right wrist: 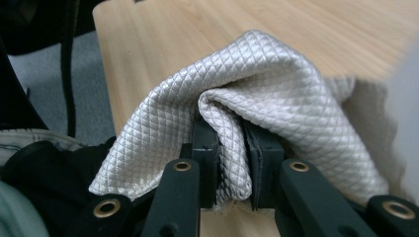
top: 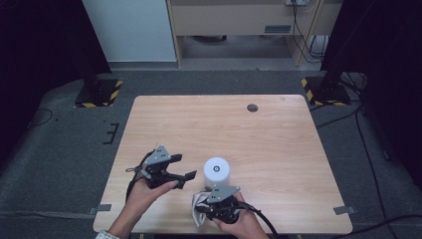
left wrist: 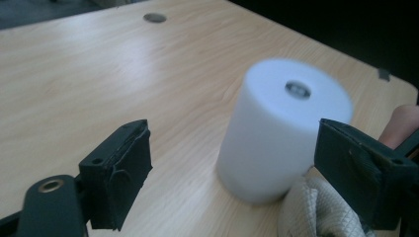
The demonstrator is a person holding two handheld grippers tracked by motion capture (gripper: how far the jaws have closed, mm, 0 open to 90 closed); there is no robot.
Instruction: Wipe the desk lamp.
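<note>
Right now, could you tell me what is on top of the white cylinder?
The white cylinder has a small dark round spot at the centre of its flat top, and nothing rests there. Its base is partly covered by the quilted cloth.

Lab or test room, not home. Light wooden table (top: 278, 144) stands alone on grey carpet floor (top: 59, 149). Black-and-yellow striped stand bases (top: 99, 93) flank it. Dark curtains (top: 378, 45) at both sides, loose black cables (top: 366, 144) on floor, pale wooden cabinet (top: 234, 20) behind.
</note>
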